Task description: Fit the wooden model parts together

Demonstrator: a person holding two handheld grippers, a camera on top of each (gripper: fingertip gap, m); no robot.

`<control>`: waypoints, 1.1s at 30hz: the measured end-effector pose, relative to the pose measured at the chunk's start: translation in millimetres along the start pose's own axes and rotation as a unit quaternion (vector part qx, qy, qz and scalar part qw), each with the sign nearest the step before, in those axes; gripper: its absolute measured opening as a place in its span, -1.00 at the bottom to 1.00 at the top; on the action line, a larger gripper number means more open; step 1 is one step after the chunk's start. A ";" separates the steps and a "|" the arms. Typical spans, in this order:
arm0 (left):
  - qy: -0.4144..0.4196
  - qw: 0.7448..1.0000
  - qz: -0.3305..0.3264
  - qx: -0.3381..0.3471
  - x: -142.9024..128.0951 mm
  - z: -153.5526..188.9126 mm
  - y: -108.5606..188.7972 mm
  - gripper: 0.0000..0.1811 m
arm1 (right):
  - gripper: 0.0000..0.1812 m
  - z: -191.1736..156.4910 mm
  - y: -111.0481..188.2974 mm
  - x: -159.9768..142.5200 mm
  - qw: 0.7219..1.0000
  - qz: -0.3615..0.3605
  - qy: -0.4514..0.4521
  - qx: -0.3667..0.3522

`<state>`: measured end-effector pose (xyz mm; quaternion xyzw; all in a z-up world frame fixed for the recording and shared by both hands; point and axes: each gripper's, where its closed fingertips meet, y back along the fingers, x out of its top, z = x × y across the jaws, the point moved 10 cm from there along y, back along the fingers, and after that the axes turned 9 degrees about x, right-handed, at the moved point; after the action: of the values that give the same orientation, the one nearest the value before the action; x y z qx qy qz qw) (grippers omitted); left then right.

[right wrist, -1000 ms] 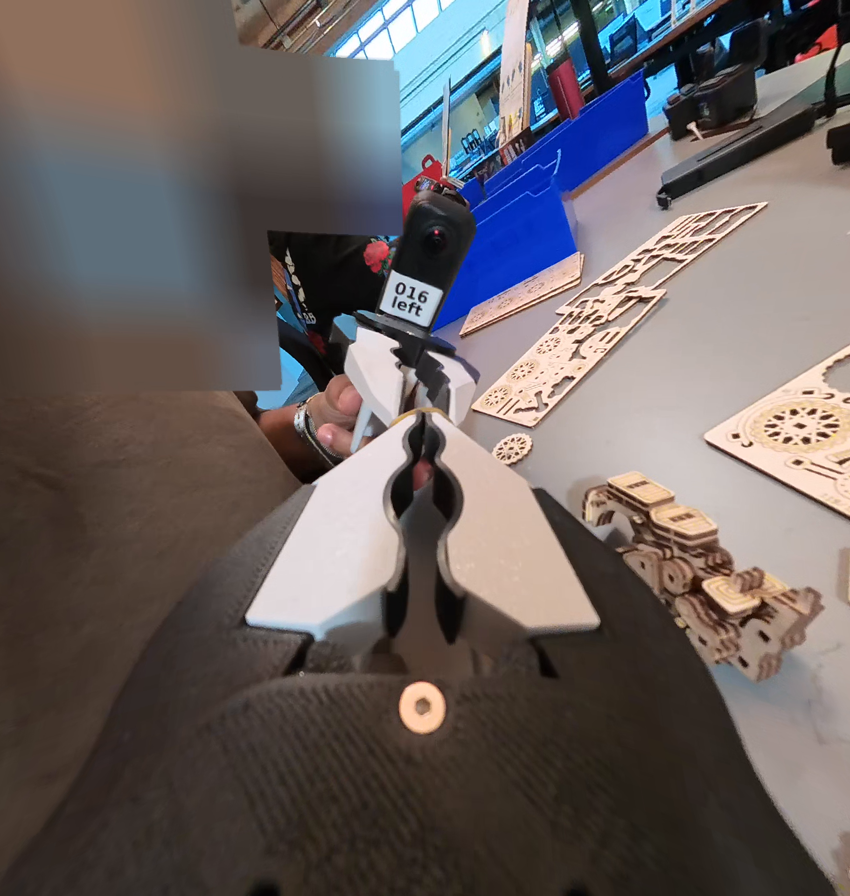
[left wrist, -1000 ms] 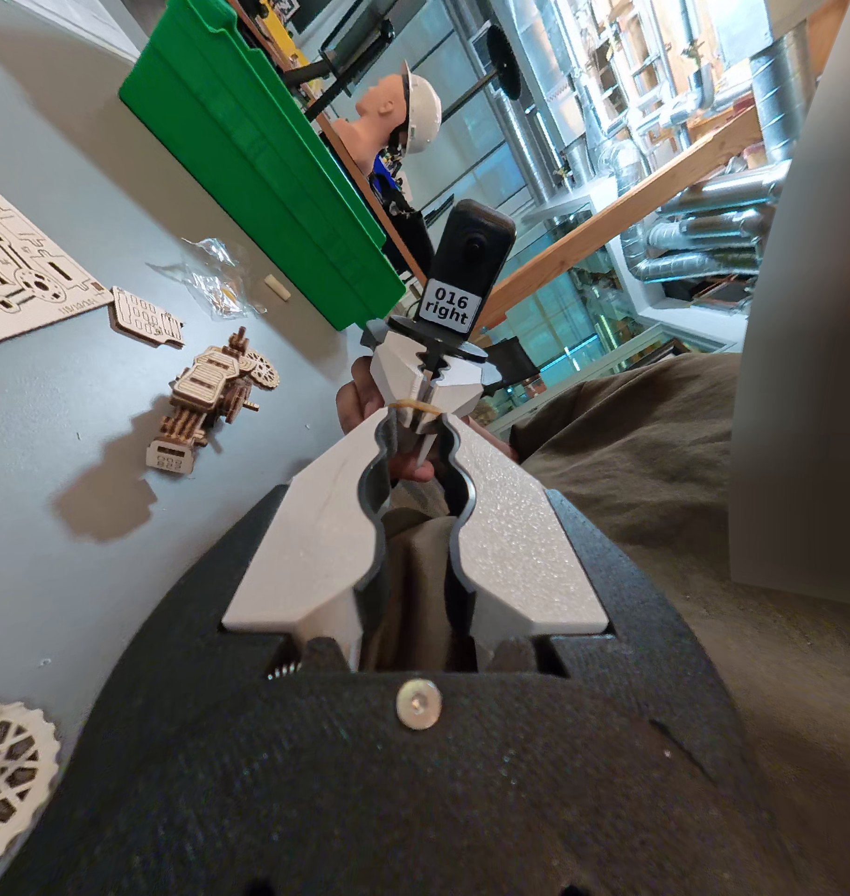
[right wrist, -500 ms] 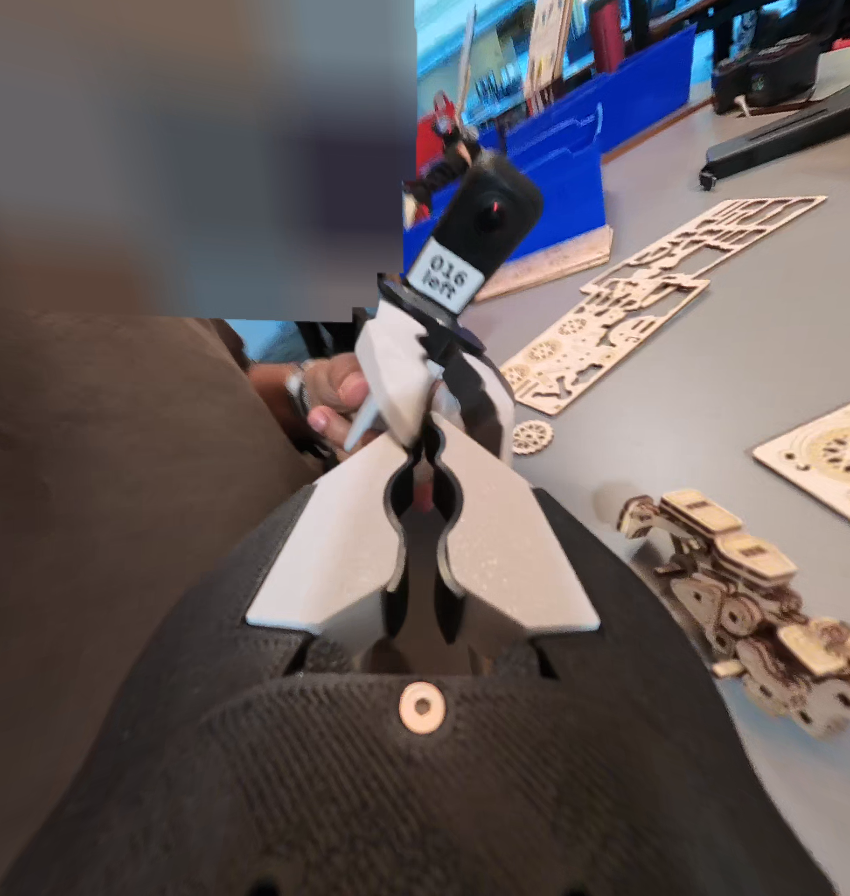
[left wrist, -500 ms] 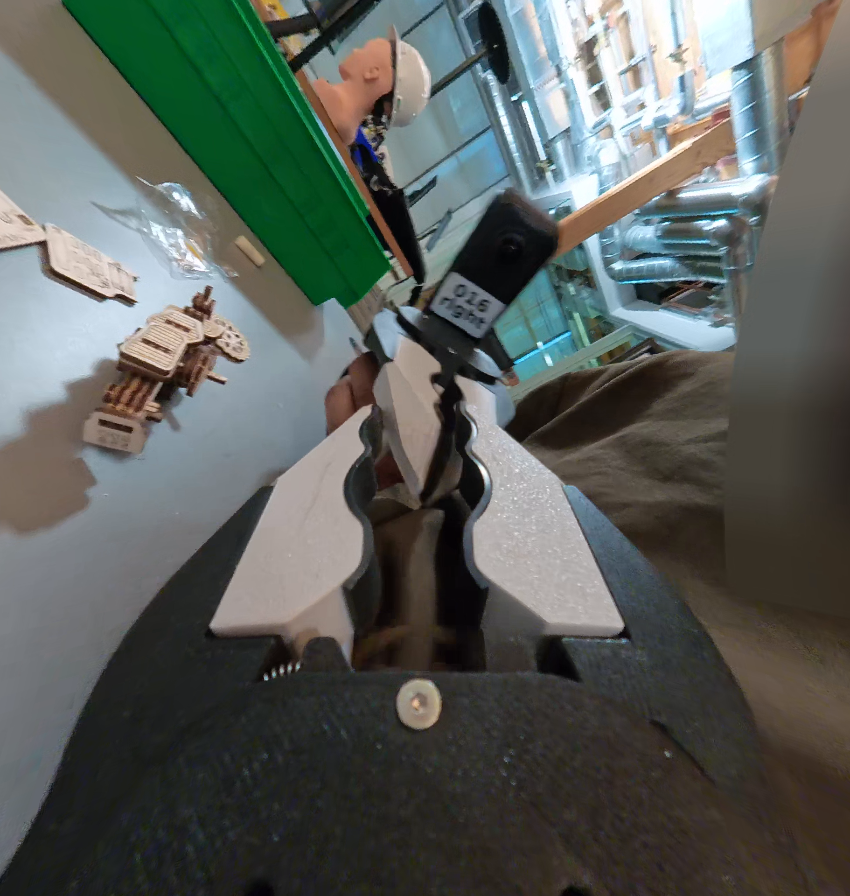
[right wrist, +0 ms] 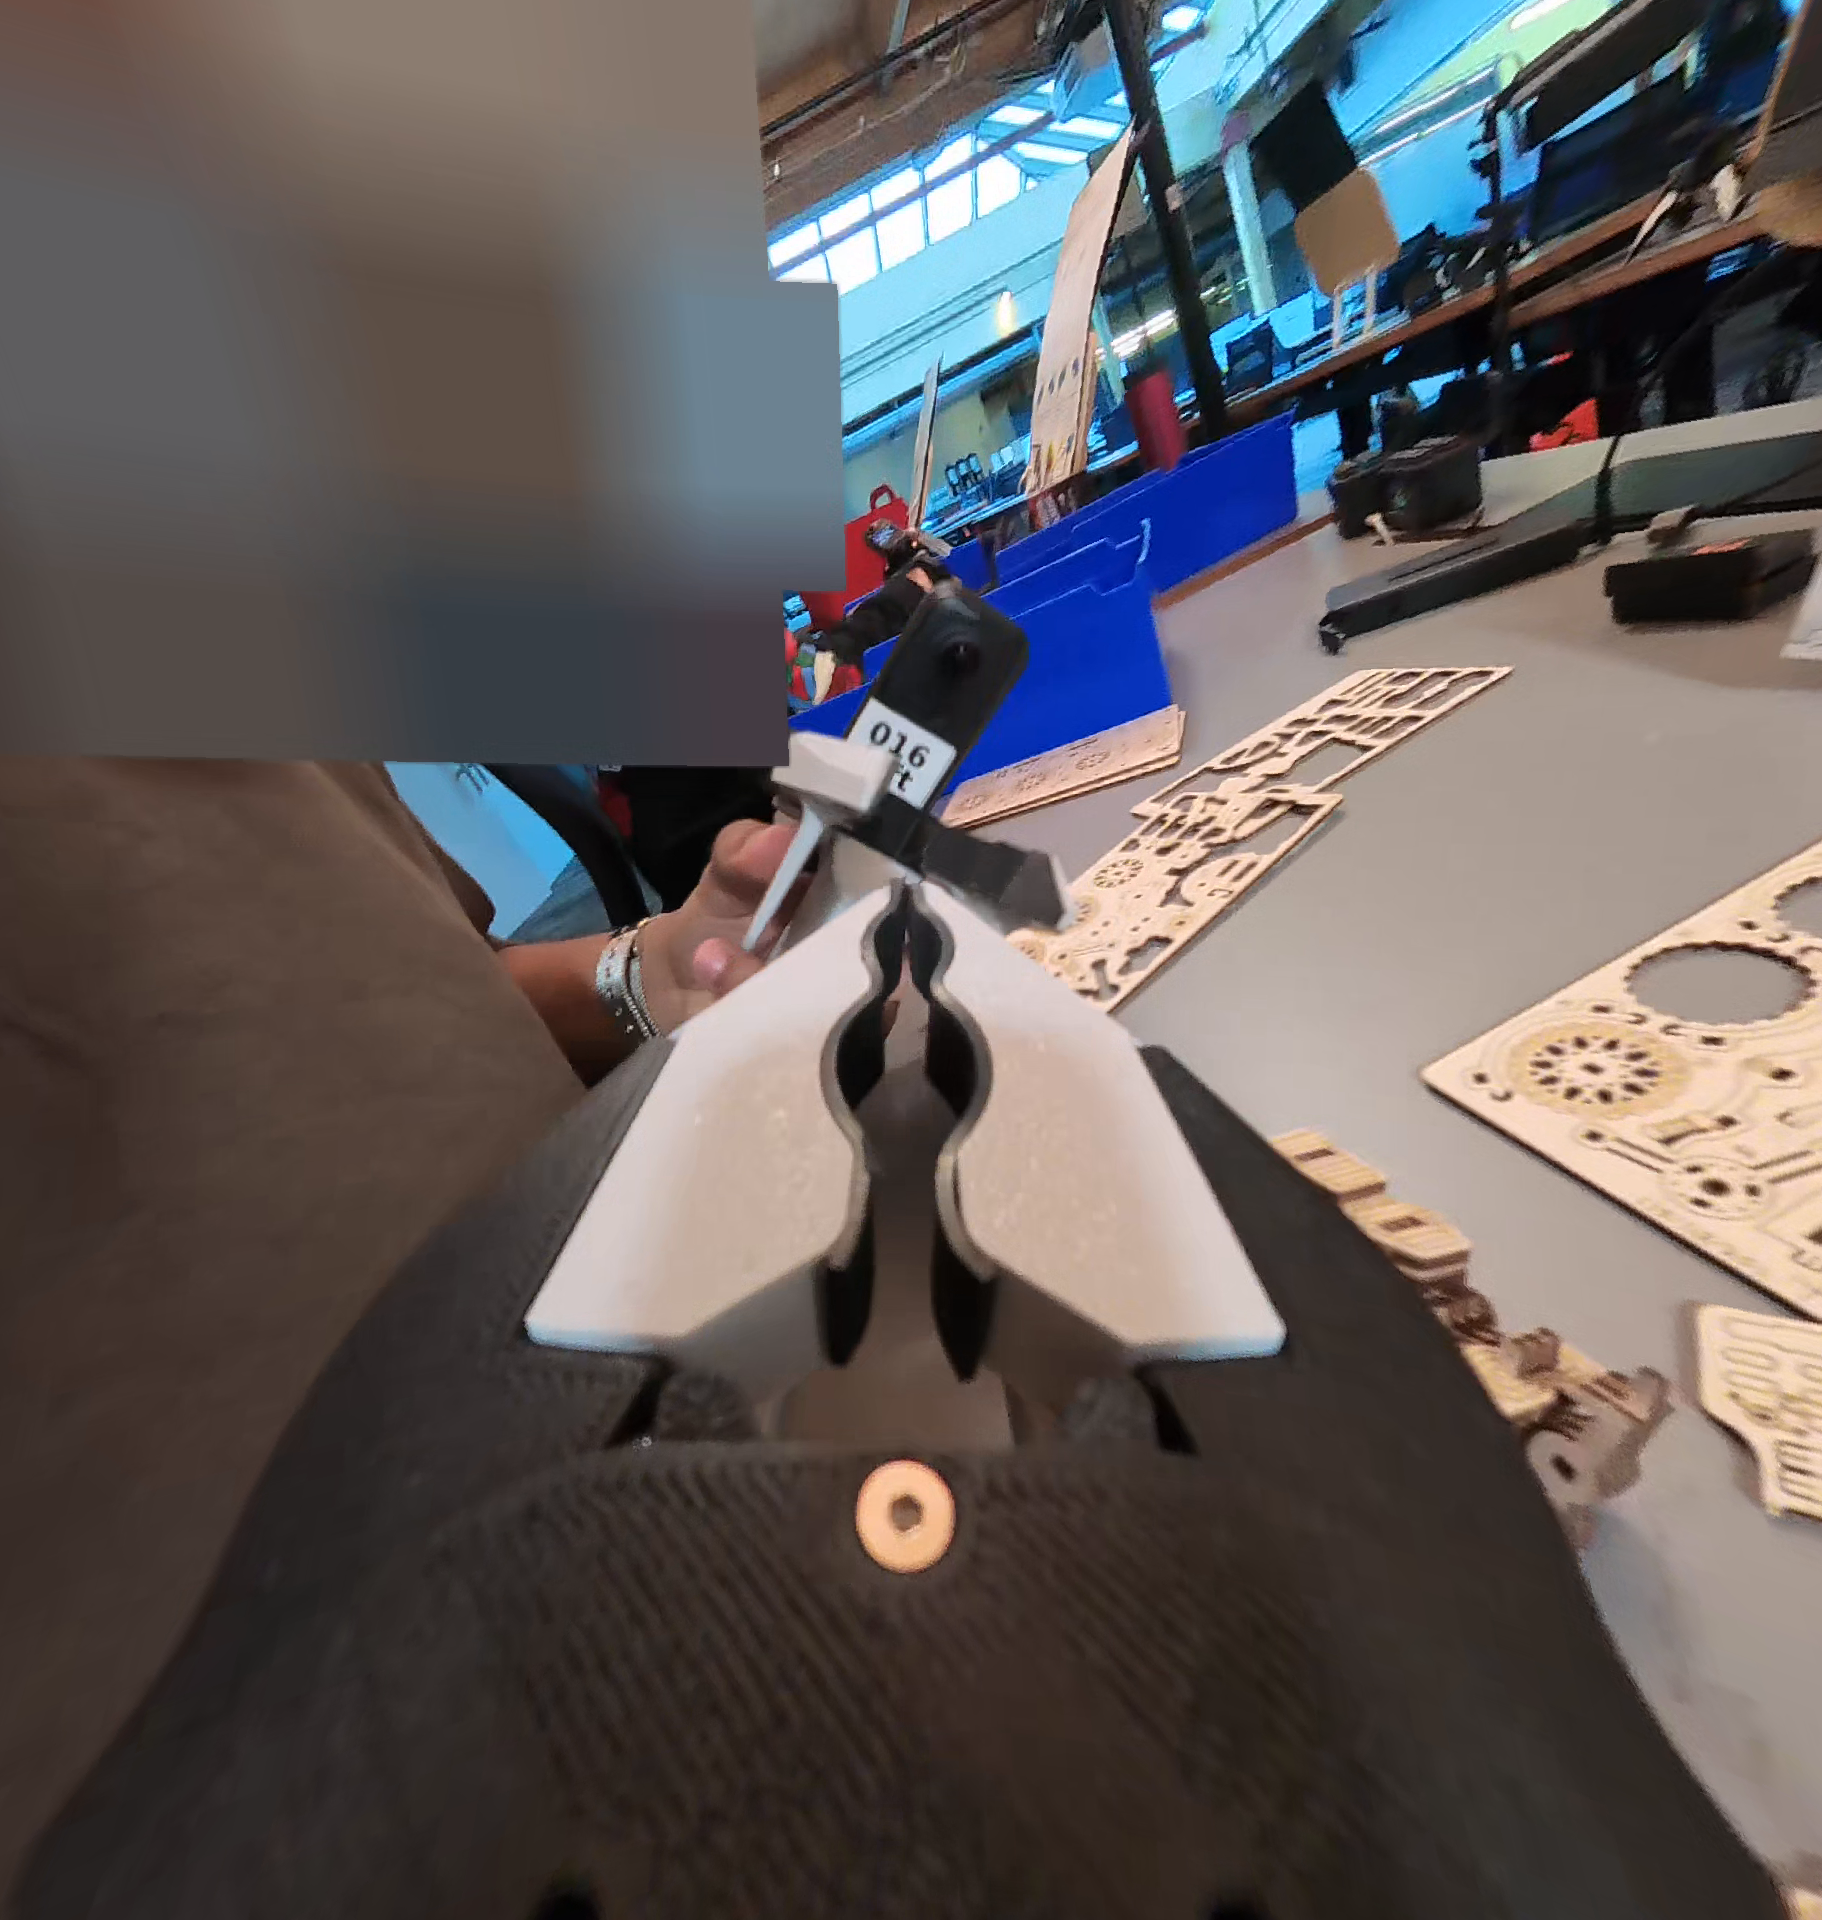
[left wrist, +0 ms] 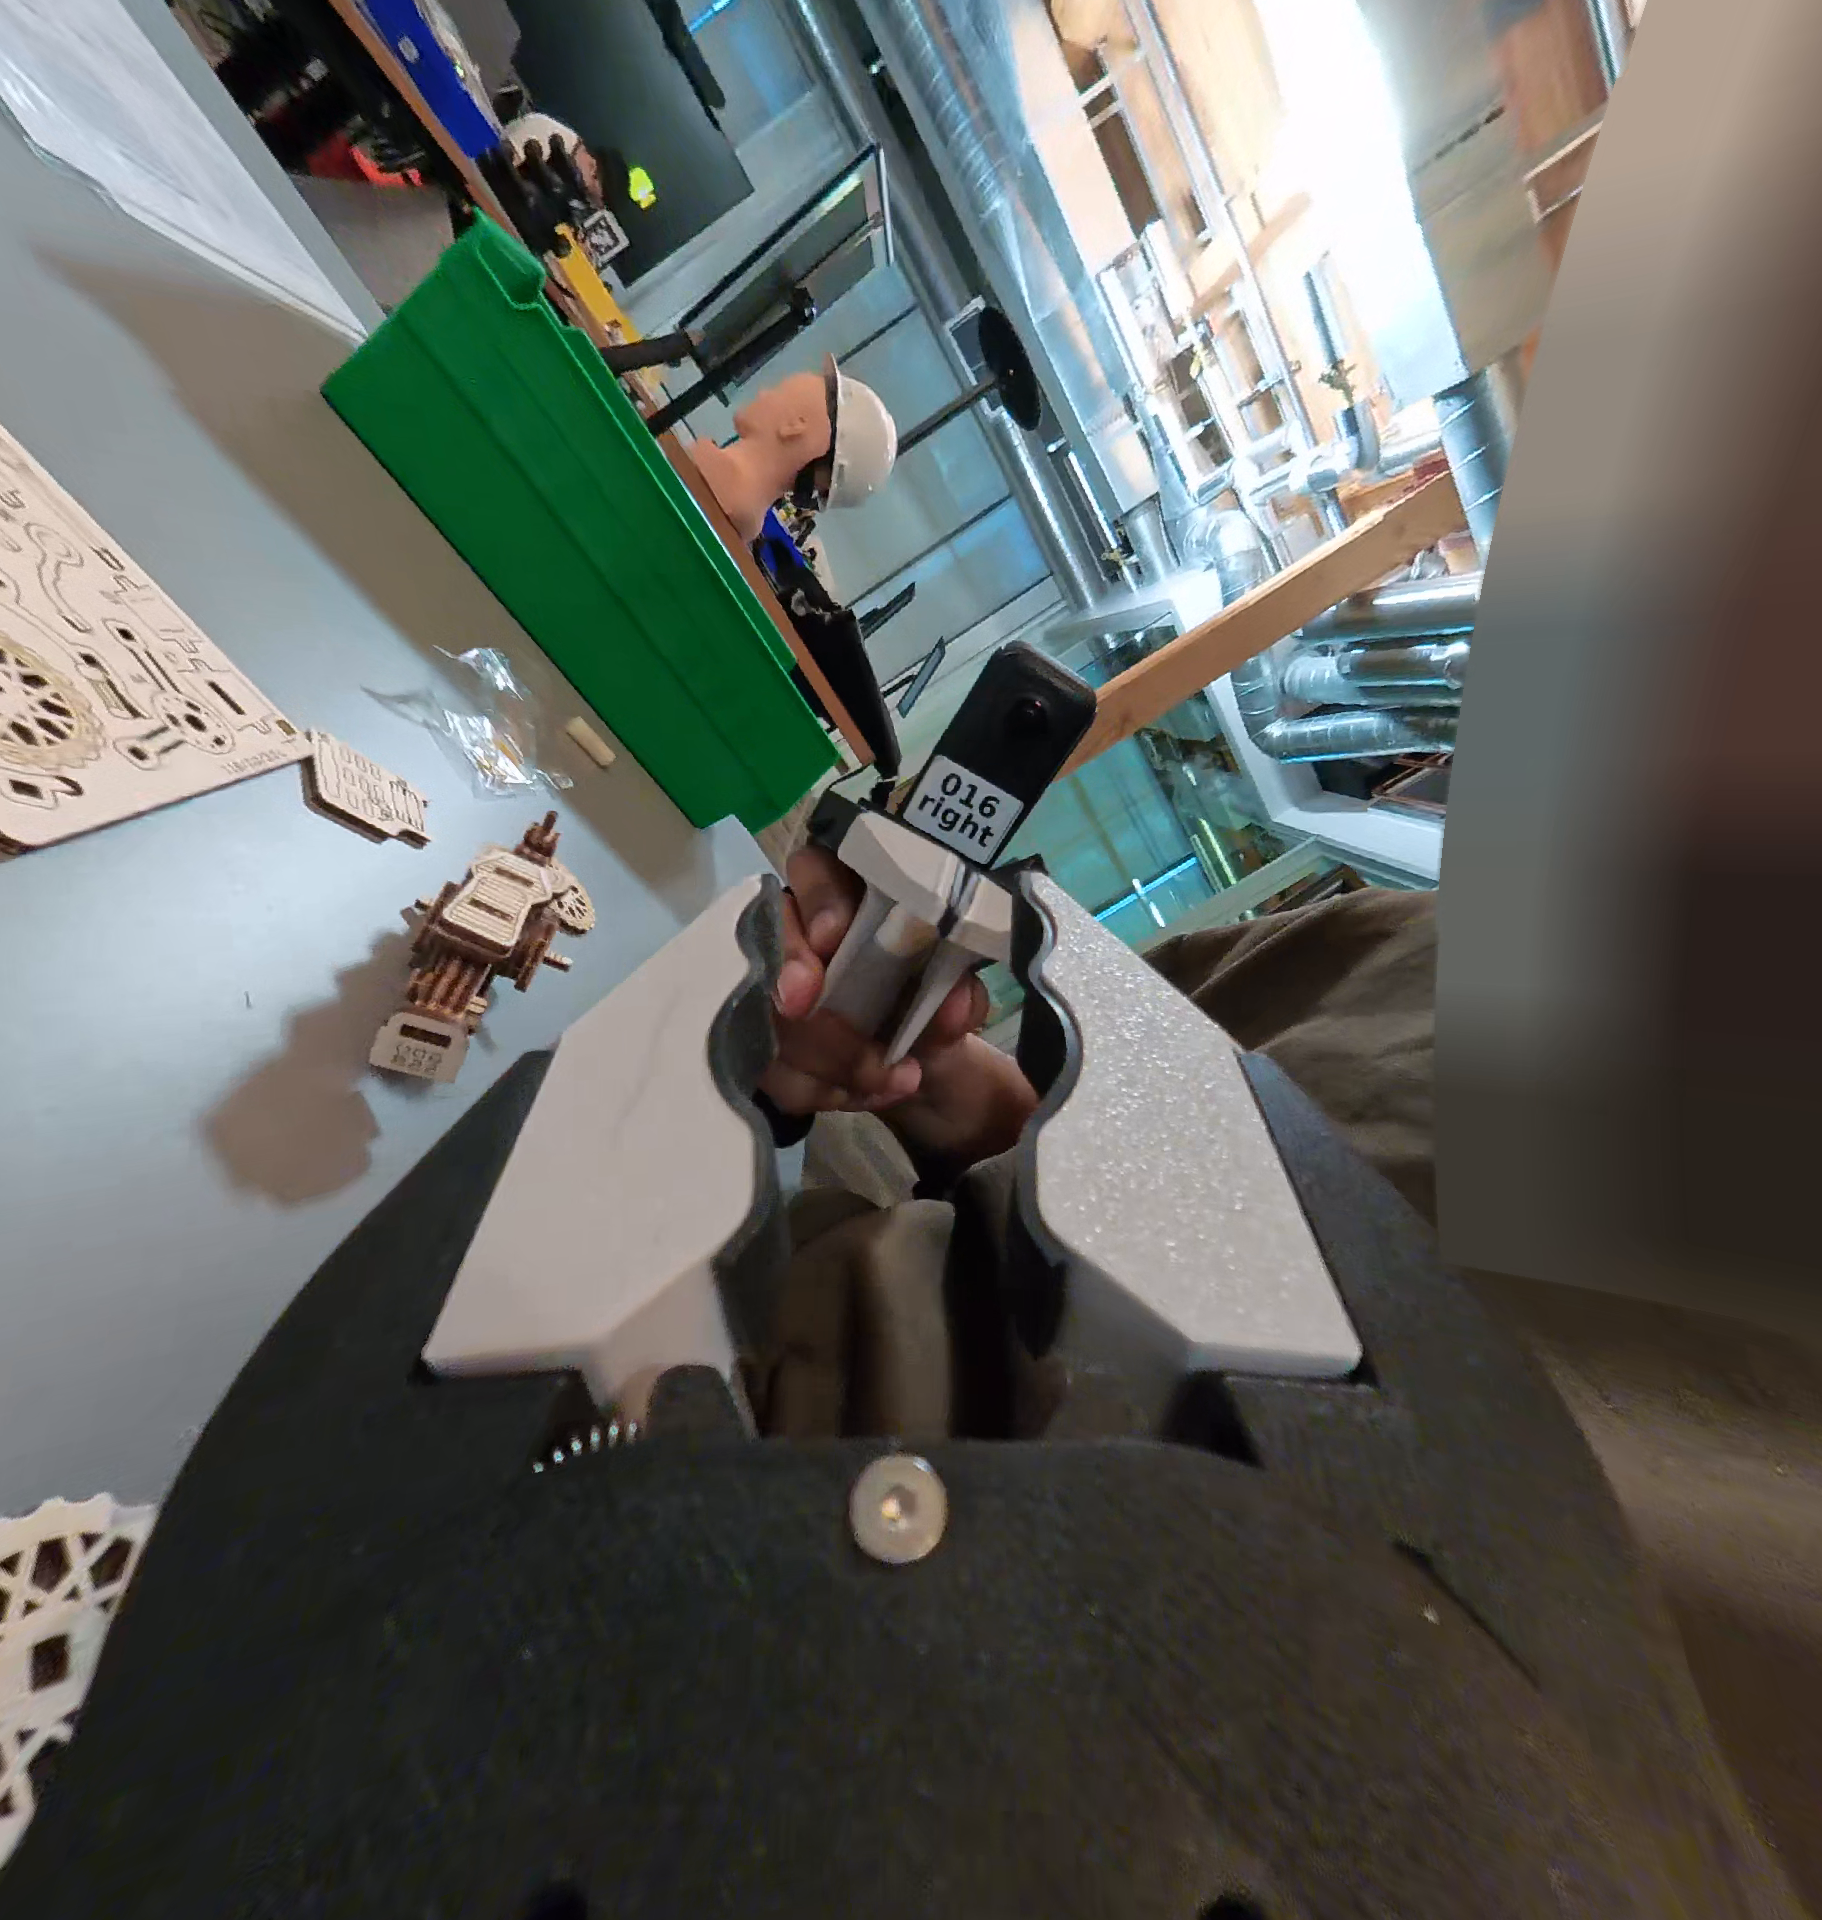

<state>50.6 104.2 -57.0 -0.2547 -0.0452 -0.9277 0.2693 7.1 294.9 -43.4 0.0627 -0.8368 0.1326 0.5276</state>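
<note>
A partly built wooden model [left wrist: 491,935] lies on the grey table [left wrist: 159,1039]. It shows half hidden behind my right gripper's body in the right wrist view [right wrist: 1458,1309]. My left gripper [left wrist: 899,914] is wide open and empty, held in the air over the person's lap. My right gripper [right wrist: 902,904] is shut, with nothing visible between its tips. The two grippers face each other. The right gripper's fingers [left wrist: 922,997] show between the left jaws. One of the left gripper's fingers [right wrist: 782,883] shows just beyond the right tips. A hand holds each gripper.
Laser-cut wooden sheets [left wrist: 55,675] [right wrist: 1717,1091], a small slotted plate [left wrist: 367,795] [right wrist: 1790,1423] and a wooden gear wheel [left wrist: 13,1662] lie on the table. There is also a plastic bag [left wrist: 481,717], a green bin [left wrist: 574,551], blue bins [right wrist: 1073,644] and more fretted sheets [right wrist: 1250,821]. Left and right tips are no more than a few centimetres apart.
My left gripper has opened from nearly shut to wide open. My right gripper has stayed shut. Both views have swung, and the grippers still face each other.
</note>
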 end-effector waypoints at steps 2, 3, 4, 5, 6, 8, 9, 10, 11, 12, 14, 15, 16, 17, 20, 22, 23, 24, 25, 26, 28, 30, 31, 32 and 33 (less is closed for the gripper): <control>0.016 1.000 -0.003 -0.002 -1.2 -3.3 -0.9 -0.52 | -1.00 1.1 0.8 0.0 1.000 -0.007 0.007 -0.009; 0.018 1.000 -0.004 0.000 -0.7 -4.5 -0.3 -0.54 | -1.00 1.4 1.3 0.0 1.000 -0.013 0.011 -0.011; 0.016 1.000 -0.006 0.004 0.5 -4.8 0.9 -0.55 | -1.00 1.4 1.9 0.0 1.000 -0.017 0.015 -0.013; 0.012 1.000 -0.010 0.011 2.2 -4.6 2.2 -0.56 | -1.00 1.7 2.6 0.0 1.000 -0.021 0.018 -0.014; 0.006 0.999 -0.027 0.029 3.1 -4.7 3.3 -0.64 | -1.00 2.1 3.4 -0.5 0.999 -0.027 0.018 -0.015; -0.025 0.991 -0.100 0.082 0.8 -3.8 4.2 -0.75 | -1.00 3.6 5.2 -1.2 0.999 -0.038 0.013 -0.020; -0.051 0.983 -0.138 0.110 -2.1 -0.2 5.7 -0.77 | -1.00 4.8 6.7 -1.3 0.999 -0.043 0.010 -0.028; -0.088 0.972 -0.169 0.137 -6.2 5.6 8.0 -0.76 | -1.00 6.2 8.5 -1.6 0.998 -0.048 0.008 -0.038; -0.129 0.959 -0.187 0.172 -11.2 11.4 11.0 -0.78 | -1.00 6.9 10.1 -1.8 0.997 -0.053 0.011 -0.046; -0.170 0.942 -0.198 0.212 -18.0 16.3 14.2 -0.82 | -1.00 7.3 10.9 -1.9 0.997 -0.059 0.017 -0.053; -0.227 0.904 -0.235 0.276 -38.1 22.7 18.9 -0.88 | -1.00 7.0 9.9 -2.8 0.995 -0.075 0.029 -0.062; -0.233 0.892 -0.255 0.291 -49.4 24.9 19.6 -0.88 | -1.00 6.8 8.1 -4.0 0.994 -0.084 0.032 -0.062; -0.231 0.887 -0.268 0.297 -60.1 26.8 19.6 -0.88 | -1.00 6.2 5.7 -5.8 0.993 -0.091 0.033 -0.060; -0.228 0.883 -0.280 0.300 -69.2 28.5 19.3 -0.87 | -1.00 5.7 3.1 -8.0 0.993 -0.096 0.030 -0.055; -0.276 0.843 -0.284 0.364 -81.8 27.2 20.8 -0.88 | -1.00 2.5 -4.5 -15.0 0.993 -0.112 0.009 -0.030; -0.285 0.835 -0.293 0.369 -87.7 25.6 19.5 -0.87 | -1.00 -0.6 -8.0 -18.0 0.992 -0.122 0.005 -0.020; -0.283 0.836 -0.297 0.366 -90.4 24.6 18.1 -0.87 | -1.00 -2.3 -9.0 -18.8 0.992 -0.126 0.008 -0.020; -0.285 0.834 -0.300 0.366 -92.7 23.2 17.0 -0.87 | -0.98 -3.9 -9.6 -19.2 0.991 -0.131 0.013 -0.021; -0.293 0.829 -0.300 0.370 -94.1 21.7 16.2 -0.92 | -0.97 -5.4 -9.9 -19.5 0.990 -0.137 0.019 -0.022; -0.304 0.825 -0.293 0.376 -93.9 21.2 15.8 -0.97 | -0.96 -6.9 -9.8 -19.9 0.989 -0.143 0.026 -0.025; -0.306 0.824 -0.286 0.381 -91.3 19.6 15.9 -0.98 | -0.93 -9.1 -8.6 -21.0 0.987 -0.151 0.037 -0.034; -0.305 0.836 -0.252 0.381 -83.9 18.1 18.4 -0.99 | -0.91 -10.1 -6.8 -21.9 0.987 -0.152 0.040 -0.040; -0.299 0.850 -0.224 0.371 -78.5 19.0 20.3 -0.99 | -0.91 -10.0 -5.8 -21.8 0.987 -0.148 0.037 -0.041; -0.288 0.870 -0.187 0.354 -72.0 21.0 22.6 -1.00 | -0.90 -9.5 -4.7 -21.3 0.989 -0.141 0.031 -0.040; -0.277 0.892 -0.146 0.324 -65.1 24.4 25.4 -1.00 | -0.90 -8.2 -3.4 -20.4 0.990 -0.131 0.021 -0.039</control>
<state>122.0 119.0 -69.5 -0.3907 -0.4531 -0.7820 0.1747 23.9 293.3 -57.8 0.1481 -0.8146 0.0311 0.5599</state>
